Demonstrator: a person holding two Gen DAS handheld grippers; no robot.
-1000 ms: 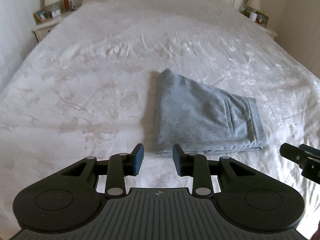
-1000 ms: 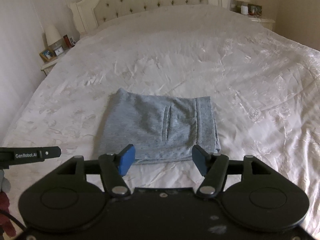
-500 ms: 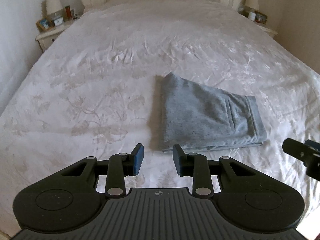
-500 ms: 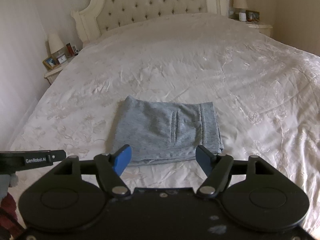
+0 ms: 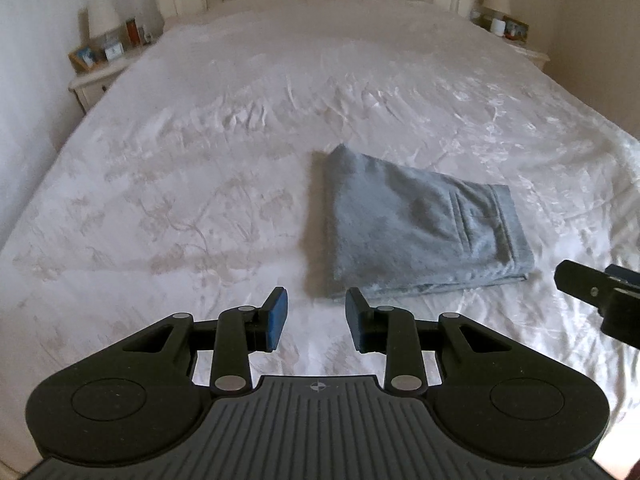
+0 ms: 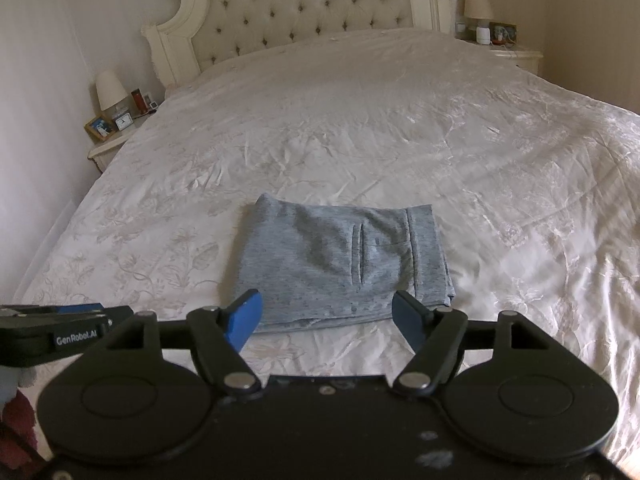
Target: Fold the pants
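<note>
The grey pants (image 5: pixel 420 224) lie folded into a compact rectangle on the white bedspread (image 5: pixel 200 184), with a pocket seam on top. My left gripper (image 5: pixel 316 300) hovers just short of their near left corner, open by a narrow gap with nothing between its blue pads. In the right wrist view the pants (image 6: pixel 340 264) lie straight ahead of my right gripper (image 6: pixel 326 304), which is open wide, empty and above the near edge. Each gripper shows at the edge of the other's view: the right one (image 5: pixel 600 292) and the left one (image 6: pixel 60 320).
A tufted cream headboard (image 6: pixel 304 12) stands at the far end of the bed. Nightstands with lamps and small frames flank it, left (image 6: pixel 116 120) and right (image 6: pixel 504 44). The bedspread (image 6: pixel 500 160) is wrinkled around the pants.
Both grippers have drawn back and a little up from the pants, so more of the bed and headboard shows. The right jaws have spread slightly wider. The pants lie still.
</note>
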